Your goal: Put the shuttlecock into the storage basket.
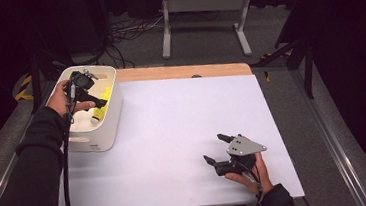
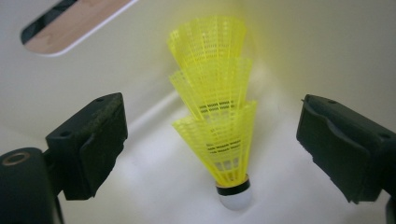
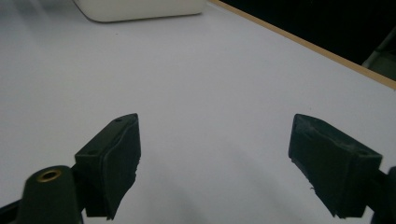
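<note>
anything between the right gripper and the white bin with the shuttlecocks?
Nothing: in the high view only bare white tabletop separates the right gripper from the white bin; the right gripper view agrees.

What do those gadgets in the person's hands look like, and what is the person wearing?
Each hand holds a black tool ending in two blocky black jaws with padded faces. The right gripper carries a grey three-cornered plate on top; the left gripper trails a black cable along the forearm. A brass-coloured ring sits near one jaw's base. Both arms wear dark long sleeves.
</note>
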